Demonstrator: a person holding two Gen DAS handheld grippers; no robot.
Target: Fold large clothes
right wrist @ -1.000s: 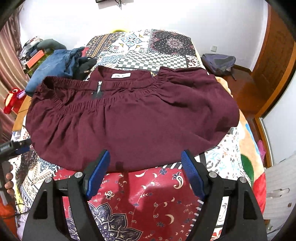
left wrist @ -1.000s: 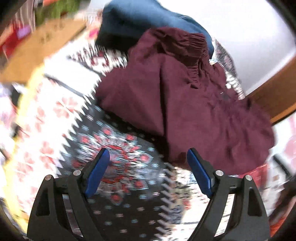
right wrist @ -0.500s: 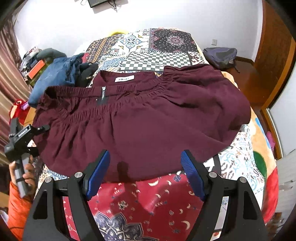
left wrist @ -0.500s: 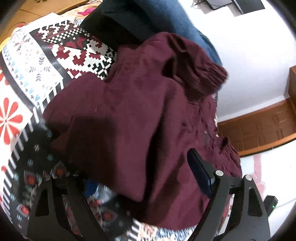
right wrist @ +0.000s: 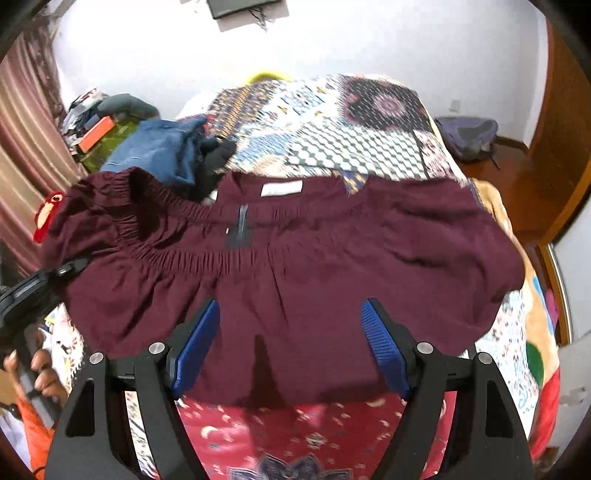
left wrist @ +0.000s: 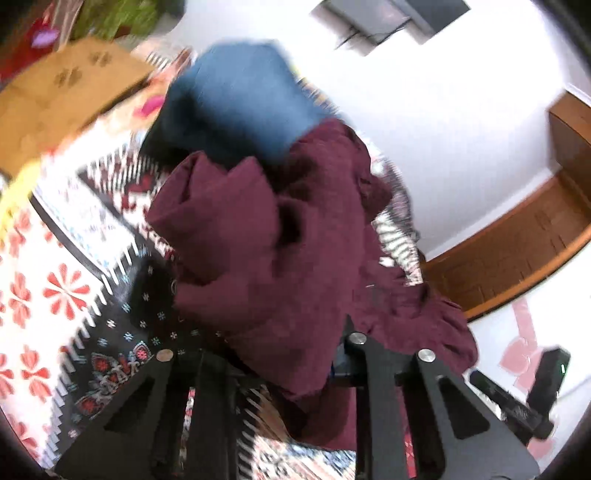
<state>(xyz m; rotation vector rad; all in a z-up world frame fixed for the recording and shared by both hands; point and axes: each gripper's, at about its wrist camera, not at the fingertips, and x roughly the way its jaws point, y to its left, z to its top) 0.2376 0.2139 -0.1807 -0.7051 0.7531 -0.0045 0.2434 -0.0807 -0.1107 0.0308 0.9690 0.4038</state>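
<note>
On patchwork quilt (right wrist: 354, 133): gathered maroon garment (right wrist: 295, 266)

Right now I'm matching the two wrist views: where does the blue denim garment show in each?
Left wrist: the denim fills the upper centre, blurred, just behind the raised maroon skirt.
Right wrist: the denim lies upper left on the bed, behind the skirt's waistband.
Shared landmark: the skirt, and the dark screen on the white wall.
</note>
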